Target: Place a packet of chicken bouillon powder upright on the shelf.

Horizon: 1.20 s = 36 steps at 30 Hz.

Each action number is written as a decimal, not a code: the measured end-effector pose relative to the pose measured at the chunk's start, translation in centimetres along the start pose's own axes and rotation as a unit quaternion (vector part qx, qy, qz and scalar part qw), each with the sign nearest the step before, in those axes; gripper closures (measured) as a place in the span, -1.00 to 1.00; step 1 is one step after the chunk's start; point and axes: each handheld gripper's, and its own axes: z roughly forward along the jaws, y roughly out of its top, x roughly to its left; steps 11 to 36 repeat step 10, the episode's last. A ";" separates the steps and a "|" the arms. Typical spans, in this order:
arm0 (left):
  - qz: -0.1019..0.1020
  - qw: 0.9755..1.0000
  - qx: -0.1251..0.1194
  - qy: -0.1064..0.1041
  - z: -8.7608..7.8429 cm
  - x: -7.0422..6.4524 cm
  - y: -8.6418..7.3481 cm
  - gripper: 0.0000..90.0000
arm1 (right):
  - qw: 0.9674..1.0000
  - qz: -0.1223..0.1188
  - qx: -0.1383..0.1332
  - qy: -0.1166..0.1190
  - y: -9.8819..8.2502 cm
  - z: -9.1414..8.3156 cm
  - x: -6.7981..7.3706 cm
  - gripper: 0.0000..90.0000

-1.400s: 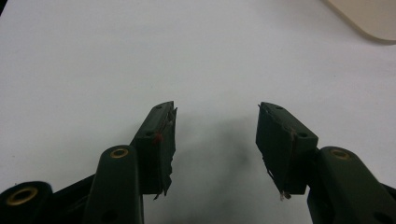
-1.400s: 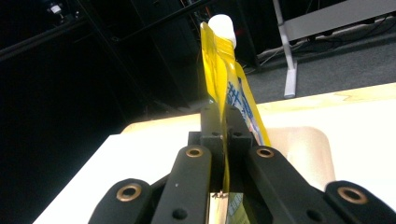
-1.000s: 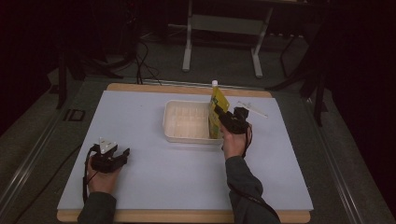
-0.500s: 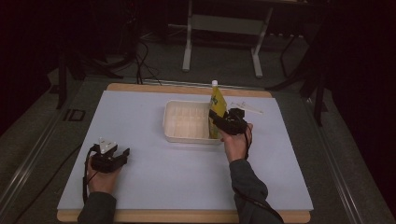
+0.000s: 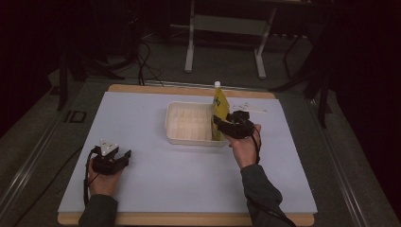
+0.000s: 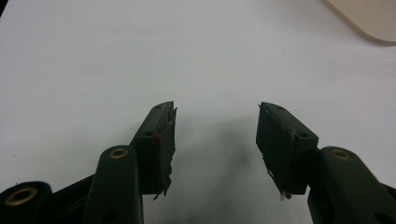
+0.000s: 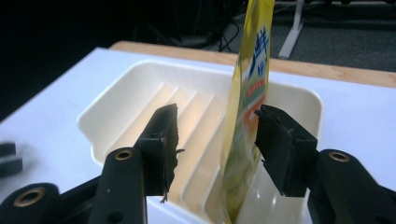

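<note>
One cream ribbed tray [image 5: 189, 124], mid-table. Yellow pouch [image 7: 245, 107] upright inside tray's right end, between the spread jaws of the right gripper [image 7: 215, 122]. Left gripper [image 6: 215, 135] well apart from tray, jaws apart, nothing between them.

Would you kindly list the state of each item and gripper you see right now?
Yellow pouch: upright in the tray at its right end, white cap on top, standing between open jaws.
Cream tray: on the table, holding the pouch.
Right gripper: open around the pouch.
Left gripper: open, empty, over the bare table.
</note>
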 end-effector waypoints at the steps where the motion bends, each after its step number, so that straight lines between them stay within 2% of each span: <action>1: 0.001 1.000 0.001 0.000 0.0 0.0 0.0 0.04 | 1.000 -0.006 0.017 -0.001 -0.2 -0.3 -0.1 0.05; 7: -0.002 1.000 0.000 0.001 0.0 0.0 0.0 0.02 | 0.999 -0.023 0.045 0.000 -1.4 -1.4 -0.5 0.00; 9: -0.003 1.000 0.000 0.003 0.0 0.0 0.0 0.00 | 0.998 -0.032 0.055 0.002 -2.8 -2.5 -1.0 -0.03; 36: -0.003 1.000 0.000 0.003 0.0 0.0 0.0 -0.01 | 0.998 -0.032 0.055 0.002 -2.8 -2.5 -1.0 -0.03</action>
